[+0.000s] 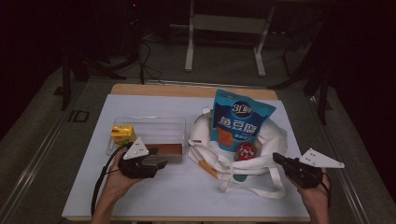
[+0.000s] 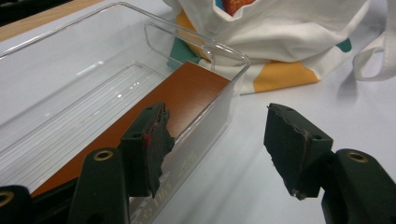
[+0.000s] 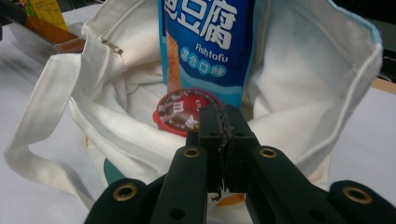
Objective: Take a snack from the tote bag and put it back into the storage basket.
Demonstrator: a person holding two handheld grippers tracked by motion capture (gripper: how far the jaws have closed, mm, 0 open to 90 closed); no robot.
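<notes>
I am cataloguing: left gripper (image 2: pixel 219 140) standing open astride the clear tray's (image 2: pixel 224 100) end wall, brown bar (image 2: pixel 187 91) lying inside; right gripper (image 3: pixel 225 140) closed empty, nearing the red cup (image 3: pixel 180 112) in the white tote (image 3: pixel 299 116); approaching slowly, opening first.

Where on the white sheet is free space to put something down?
Free: the near strip of the white sheet between the left gripper and right gripper, and the far-left corner behind the clear tray. Crowded: the tote bag, holding a blue pouch and red cup.
</notes>
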